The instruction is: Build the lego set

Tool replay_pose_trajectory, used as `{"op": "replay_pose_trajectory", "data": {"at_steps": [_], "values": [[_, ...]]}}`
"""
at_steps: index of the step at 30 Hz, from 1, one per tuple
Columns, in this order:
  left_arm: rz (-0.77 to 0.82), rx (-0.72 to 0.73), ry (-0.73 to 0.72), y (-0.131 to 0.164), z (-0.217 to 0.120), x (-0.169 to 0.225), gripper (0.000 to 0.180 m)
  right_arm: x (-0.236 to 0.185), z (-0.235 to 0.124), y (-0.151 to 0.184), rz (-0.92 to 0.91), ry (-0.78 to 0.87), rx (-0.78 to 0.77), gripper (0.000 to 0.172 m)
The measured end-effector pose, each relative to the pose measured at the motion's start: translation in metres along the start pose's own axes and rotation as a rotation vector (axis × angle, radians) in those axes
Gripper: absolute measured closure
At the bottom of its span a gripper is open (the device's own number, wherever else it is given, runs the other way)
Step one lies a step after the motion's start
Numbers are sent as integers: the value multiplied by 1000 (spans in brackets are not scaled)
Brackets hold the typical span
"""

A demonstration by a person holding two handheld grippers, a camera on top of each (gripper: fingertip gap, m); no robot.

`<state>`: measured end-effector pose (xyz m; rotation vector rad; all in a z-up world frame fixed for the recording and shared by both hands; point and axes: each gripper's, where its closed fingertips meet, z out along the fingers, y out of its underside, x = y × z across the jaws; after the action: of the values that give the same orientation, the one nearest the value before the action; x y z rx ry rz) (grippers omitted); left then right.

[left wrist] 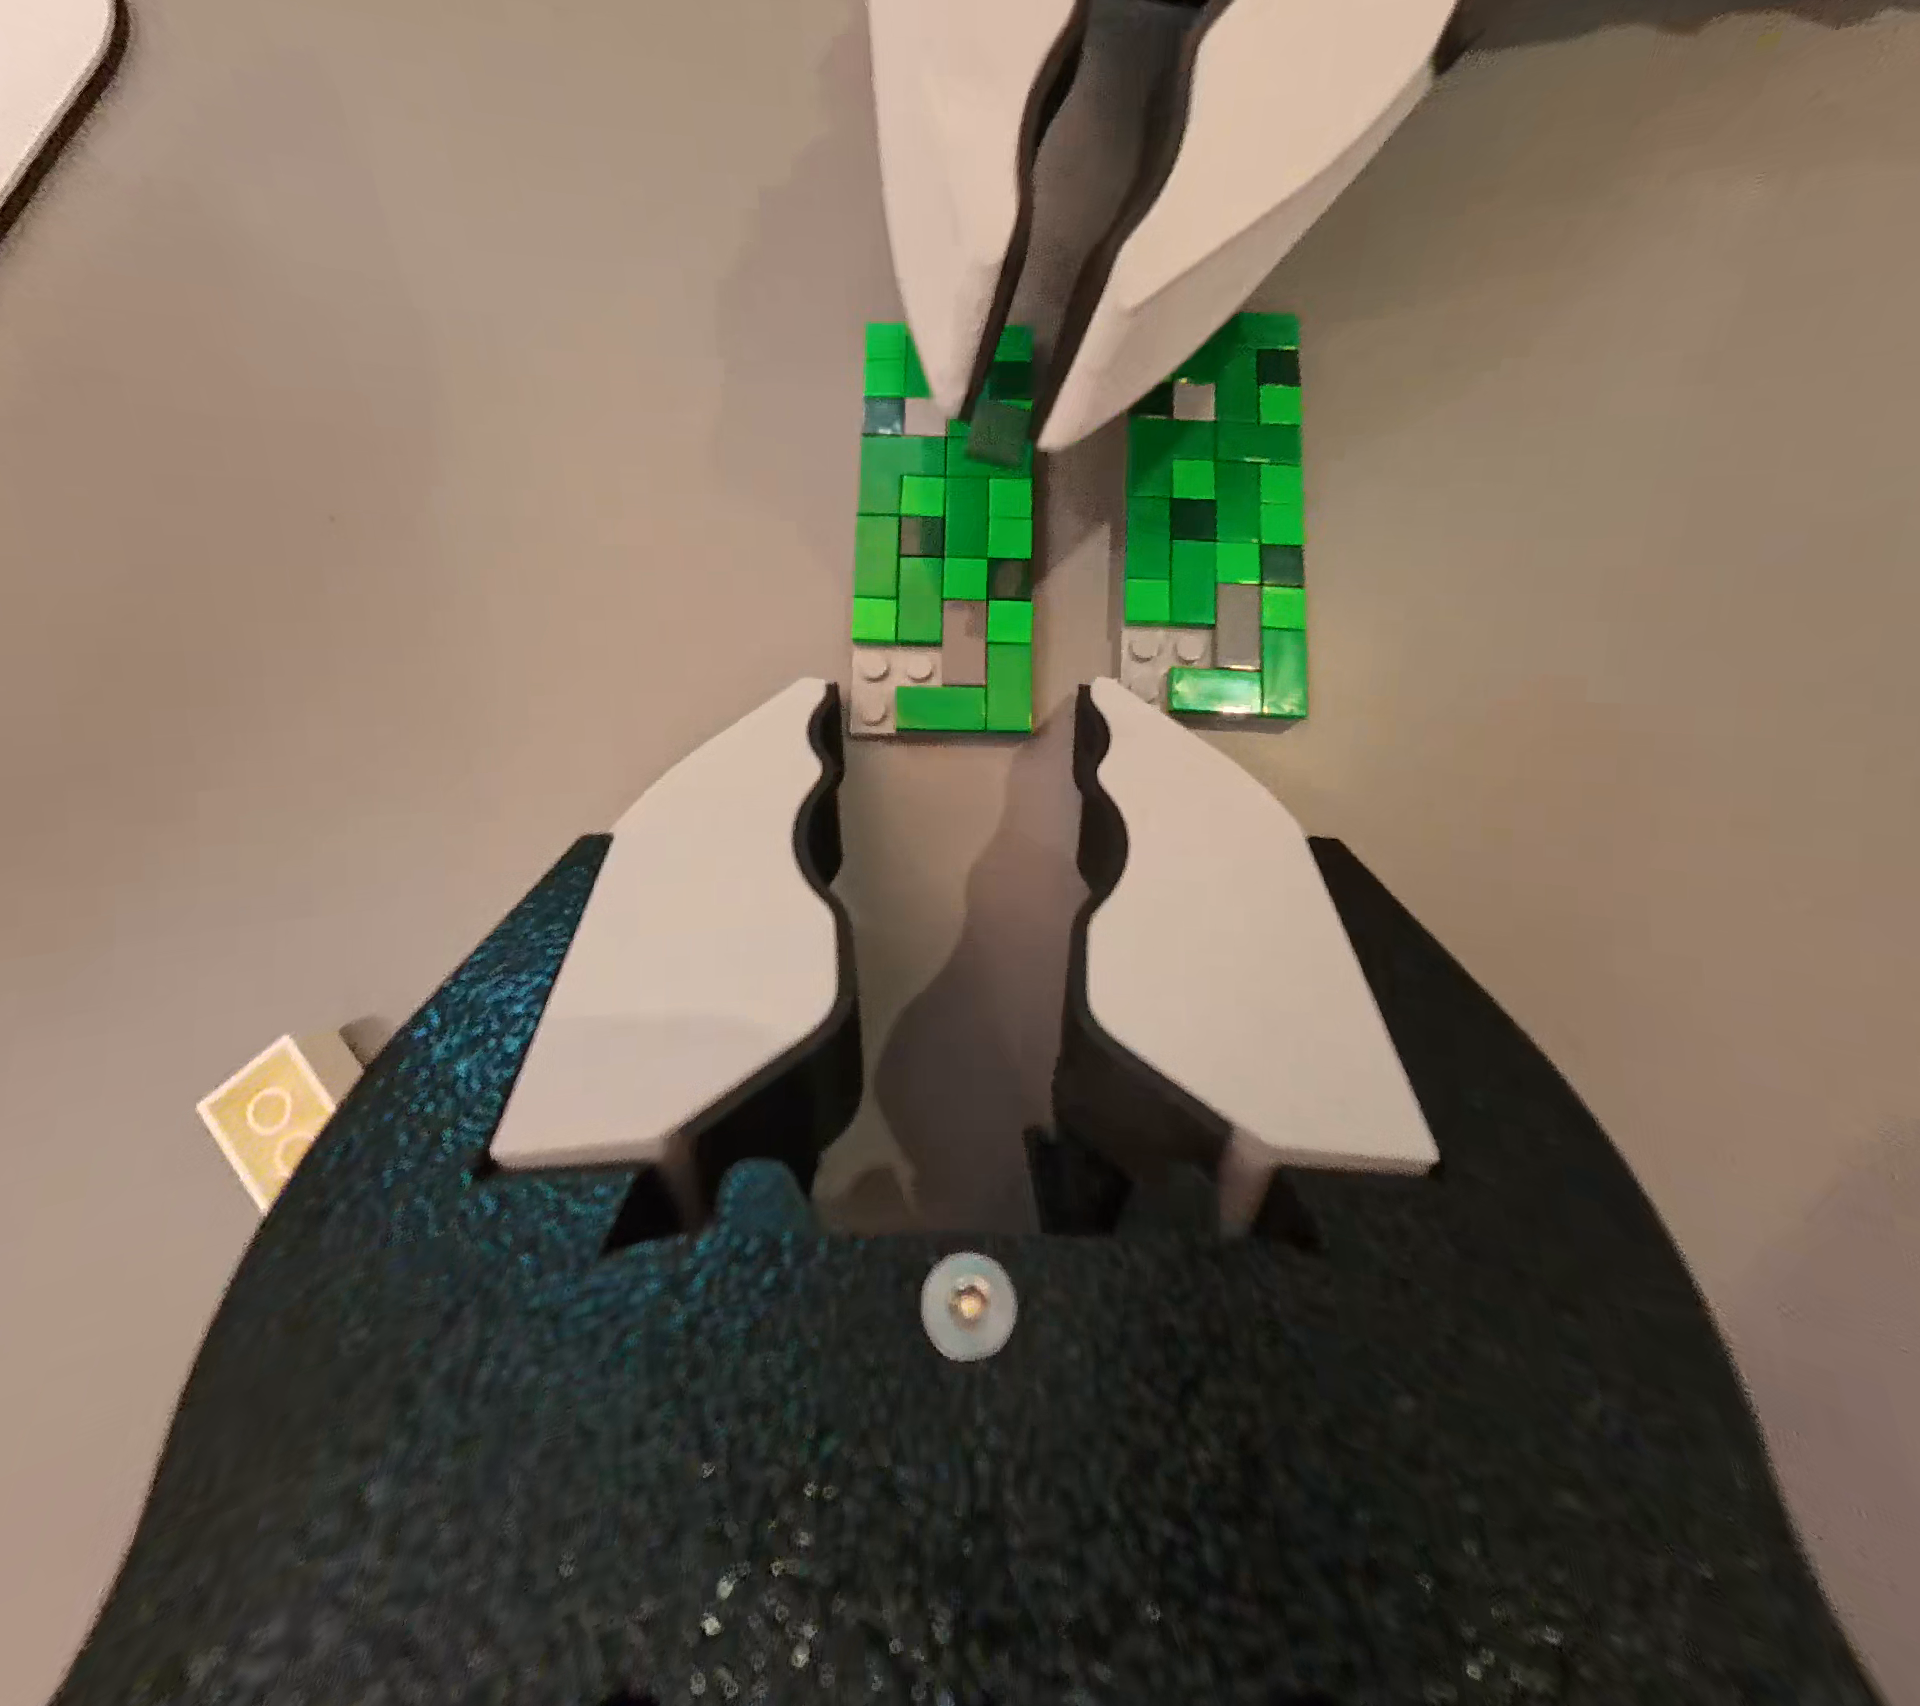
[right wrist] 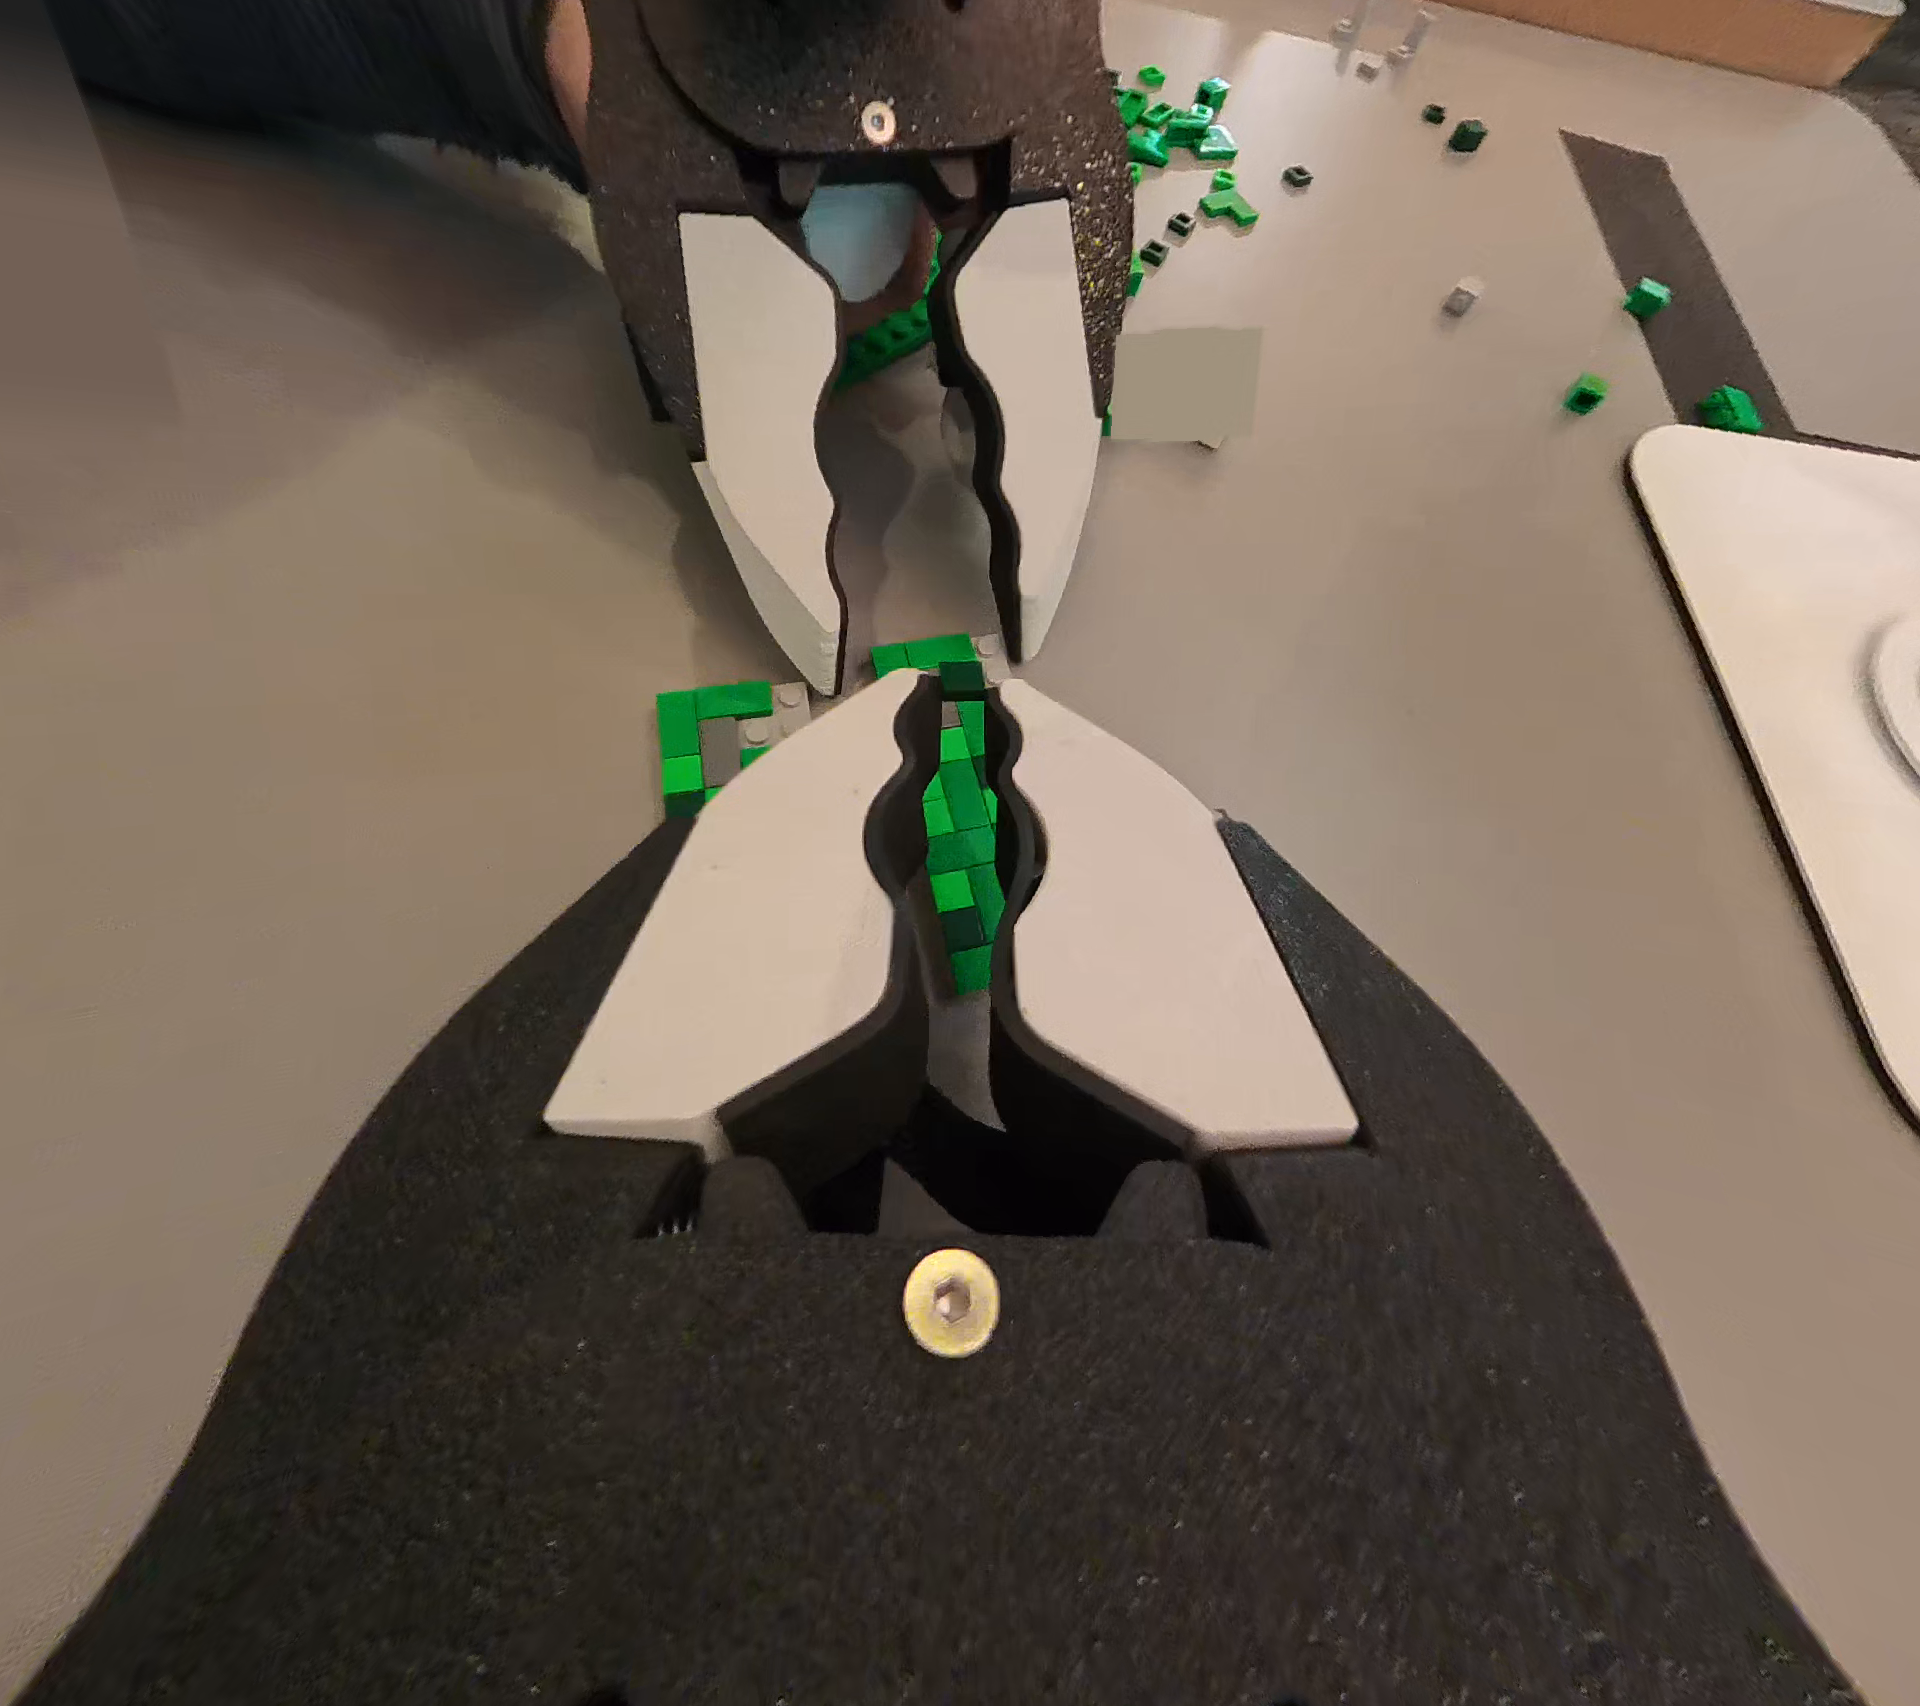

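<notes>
Your right gripper pinches a small dark green tile over the far end of the left green panel. Your left gripper stands open and empty at the panel's near edge, so you seem mid-placement; the tile looks tilted and needs squaring over its spot.

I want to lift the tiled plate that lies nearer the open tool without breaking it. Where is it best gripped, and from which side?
Probably across its two long edges, coming from above at the near short end, where the open left tool already faces it. The plate is flat and narrow, with bare grey studs at that corner; the right tool, shut on a dark green tile, blocks the far end.
</notes>
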<state>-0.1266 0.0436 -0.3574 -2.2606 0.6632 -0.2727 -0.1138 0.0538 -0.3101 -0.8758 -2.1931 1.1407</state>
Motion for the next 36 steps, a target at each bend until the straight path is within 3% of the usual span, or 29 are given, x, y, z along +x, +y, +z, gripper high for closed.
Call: {"op": "replay_pose_trajectory", "data": {"at_steps": [3,13,36], "values": [[18,-6,13,-1,1,4,148,0,6,2,-37,-31,-30,165],[112,59,-16,-4,-1,4,149,-6,25,16,-140,-130,-184,164],[133,71,-17,-4,-2,5,149,-5,27,17,-212,-116,-256,163]]}}
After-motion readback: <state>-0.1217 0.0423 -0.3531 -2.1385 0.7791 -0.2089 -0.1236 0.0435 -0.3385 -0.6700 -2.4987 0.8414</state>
